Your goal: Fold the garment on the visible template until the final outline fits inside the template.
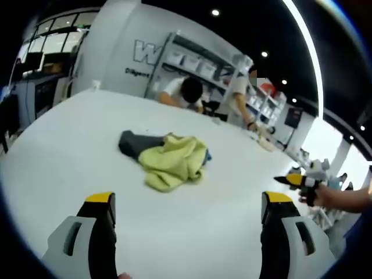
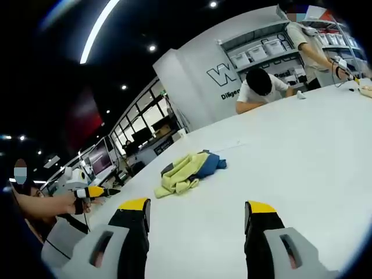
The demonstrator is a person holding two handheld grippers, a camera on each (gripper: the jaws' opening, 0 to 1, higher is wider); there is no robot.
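Note:
A crumpled heap of garments lies on the white table (image 1: 70,133): a yellow-green cloth (image 1: 174,160) on top, a dark grey piece (image 1: 136,142) at its left and a bit of blue (image 1: 207,156) at its right. My left gripper (image 1: 189,200) is open and empty, a short way in front of the heap. The right gripper (image 1: 295,181) comes in from the right, held by a hand (image 1: 326,195). In the right gripper view the heap (image 2: 181,172) with its blue piece (image 2: 211,162) lies ahead of my open, empty right gripper (image 2: 197,206). The left gripper (image 2: 93,192) shows at the left.
The wide white table (image 2: 302,151) spreads around the heap. At its far edge one person (image 1: 185,93) leans over the table and another (image 1: 239,93) stands beside. Shelves with white boxes (image 1: 195,64) line the back wall. Some small items (image 1: 264,139) lie at the far right.

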